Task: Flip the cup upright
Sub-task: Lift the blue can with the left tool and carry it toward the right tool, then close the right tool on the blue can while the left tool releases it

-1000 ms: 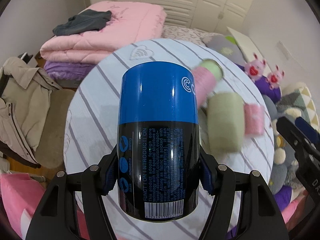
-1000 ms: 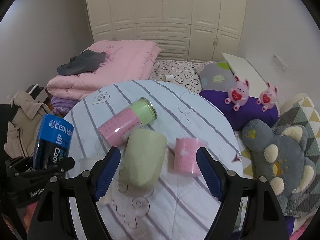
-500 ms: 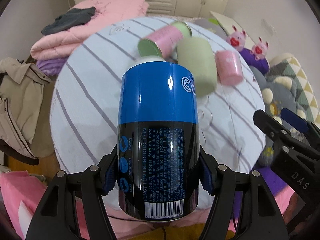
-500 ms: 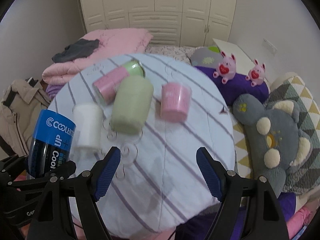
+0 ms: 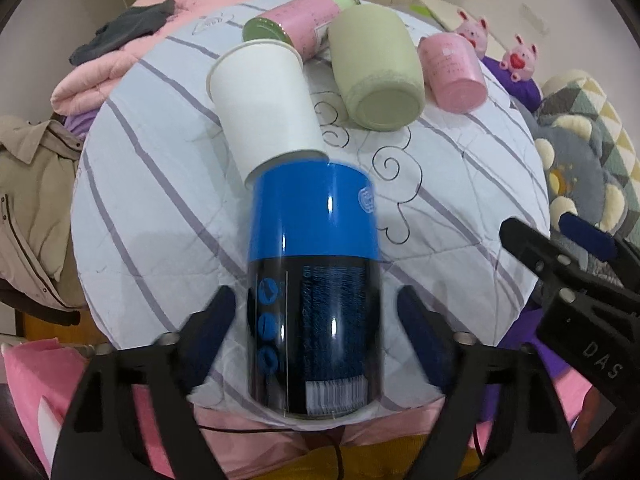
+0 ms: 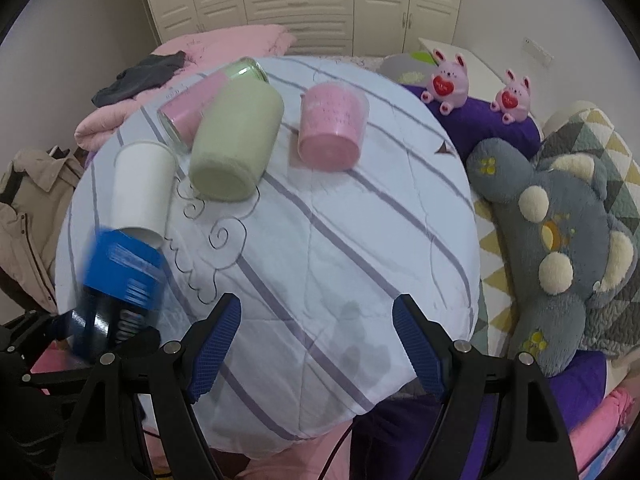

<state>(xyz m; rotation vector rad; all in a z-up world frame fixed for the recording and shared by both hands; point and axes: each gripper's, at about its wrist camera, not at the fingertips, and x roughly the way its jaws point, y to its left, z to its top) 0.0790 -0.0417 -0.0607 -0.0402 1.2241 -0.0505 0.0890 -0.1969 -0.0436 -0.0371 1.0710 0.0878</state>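
Observation:
A blue and black cup (image 5: 314,280) stands on the near edge of the round striped table (image 5: 160,200), blurred by motion. My left gripper (image 5: 316,320) is open around its lower half, both pads apart from its sides. The cup also shows in the right wrist view (image 6: 120,284) at the lower left. My right gripper (image 6: 316,340) is open and empty over the table's near edge; it also shows in the left wrist view (image 5: 560,264) at the right.
A white paper cup (image 5: 264,96), a green cup (image 5: 376,68), a small pink cup (image 5: 454,72) and a pink and green jar (image 5: 300,16) are on the table behind. Plush toys (image 6: 560,248) lie to the right, folded bedding (image 6: 224,48) behind.
My left gripper has let go of the blue cup; its jaws have opened. Both grippers have risen and tilted down, so the table shows from higher up.

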